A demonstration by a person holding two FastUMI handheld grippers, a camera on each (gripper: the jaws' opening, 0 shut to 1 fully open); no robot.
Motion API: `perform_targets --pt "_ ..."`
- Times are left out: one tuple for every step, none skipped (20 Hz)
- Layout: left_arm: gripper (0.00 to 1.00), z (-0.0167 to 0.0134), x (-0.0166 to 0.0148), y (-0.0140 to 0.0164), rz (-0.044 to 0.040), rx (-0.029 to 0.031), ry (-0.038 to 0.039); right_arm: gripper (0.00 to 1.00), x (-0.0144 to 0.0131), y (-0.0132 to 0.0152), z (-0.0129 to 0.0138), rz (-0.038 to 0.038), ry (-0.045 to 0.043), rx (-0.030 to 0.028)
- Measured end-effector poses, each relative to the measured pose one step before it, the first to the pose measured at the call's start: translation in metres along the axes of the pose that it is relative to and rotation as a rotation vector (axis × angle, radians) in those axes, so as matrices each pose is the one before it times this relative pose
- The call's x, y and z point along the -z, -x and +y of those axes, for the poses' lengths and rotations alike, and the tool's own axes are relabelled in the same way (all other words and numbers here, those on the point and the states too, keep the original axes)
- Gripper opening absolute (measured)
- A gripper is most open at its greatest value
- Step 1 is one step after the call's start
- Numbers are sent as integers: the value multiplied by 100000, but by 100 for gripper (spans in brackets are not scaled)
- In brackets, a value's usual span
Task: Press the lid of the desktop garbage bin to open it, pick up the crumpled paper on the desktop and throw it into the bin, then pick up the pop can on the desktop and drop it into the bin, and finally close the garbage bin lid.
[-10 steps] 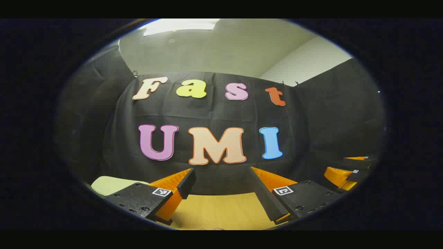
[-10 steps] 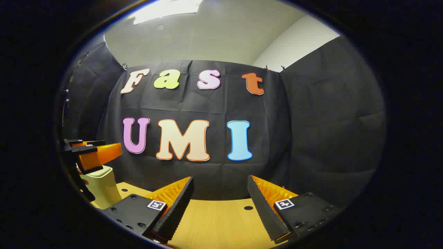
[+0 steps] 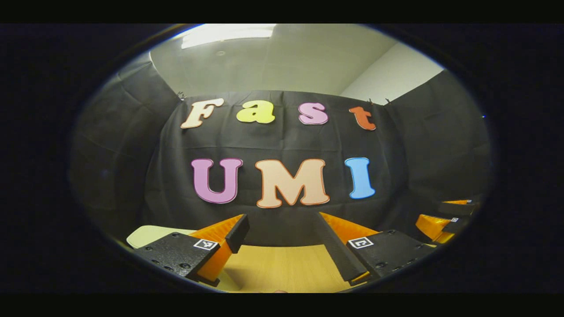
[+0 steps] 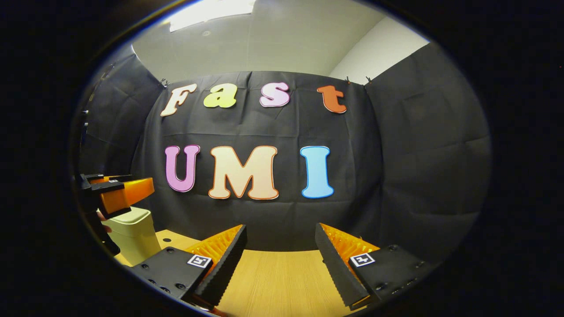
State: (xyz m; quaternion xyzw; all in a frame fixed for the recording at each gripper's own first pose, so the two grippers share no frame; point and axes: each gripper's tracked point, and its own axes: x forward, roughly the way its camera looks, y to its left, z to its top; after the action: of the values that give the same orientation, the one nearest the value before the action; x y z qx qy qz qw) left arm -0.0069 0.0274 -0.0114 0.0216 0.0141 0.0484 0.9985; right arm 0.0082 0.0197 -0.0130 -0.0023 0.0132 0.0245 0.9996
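Pale garbage bin [image 4: 132, 235] with lid down standing on the wooden worktop [image 4: 282, 281] by the black cloth wall, left hand-held gripper [image 4: 147, 189] above the bin, fingers spread, empty, right hand-held gripper [image 4: 280, 246] well right of the bin, fingers spread, empty

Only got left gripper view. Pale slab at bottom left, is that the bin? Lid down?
Observer: Yes, that's the bin, standing on the table. In right gripper view its lid sits flat, closed.
Operator: Where's left gripper relative to it?
Observer: The left gripper hangs just above the lid; I can't tell whether it touches.
Operator: Right gripper state?
Observer: The right gripper is open, with nothing between its fingers, and the bin is off to its left in that view.
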Motion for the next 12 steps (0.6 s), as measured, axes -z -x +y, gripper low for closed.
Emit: perform_targets --pt "91 298 212 -11 703 -1186 -979 98 -71 57 -38 -20 166 132" --pt "93 149 408 -40 780 -573 -757 98 59 105 -212 -232 346 460" --pt "91 114 229 -64 696 -336 -375 98 112 77 -324 53 150 651" --pt "91 137 251 -57 758 -409 -134 98 -13 84 -170 61 -81 367" --pt "91 138 251 1 968 -522 81 98 -35 19 -133 288 -193 255" --pt "91 118 303 -89 747 -727 190 98 -2 -64 -174 305 -126 171" --pt "92 19 66 51 470 -475 298 98 205 14 -124 437 44 147" --pt "93 114 -16 83 90 -380 213 98 53 -47 -116 510 115 20" --pt "93 46 -66 61 -111 -284 -179 98 74 -71 -52 391 274 -155" --pt "93 125 -115 31 -392 -302 -566 98 -35 -48 18 51 395 -143" --pt "93 253 -279 -23 -894 -653 -1010 98 -82 -2 -7 -109 500 -146" --pt "91 244 -160 99 -608 -759 -1007 98 24 -120 84 -97 274 -429"
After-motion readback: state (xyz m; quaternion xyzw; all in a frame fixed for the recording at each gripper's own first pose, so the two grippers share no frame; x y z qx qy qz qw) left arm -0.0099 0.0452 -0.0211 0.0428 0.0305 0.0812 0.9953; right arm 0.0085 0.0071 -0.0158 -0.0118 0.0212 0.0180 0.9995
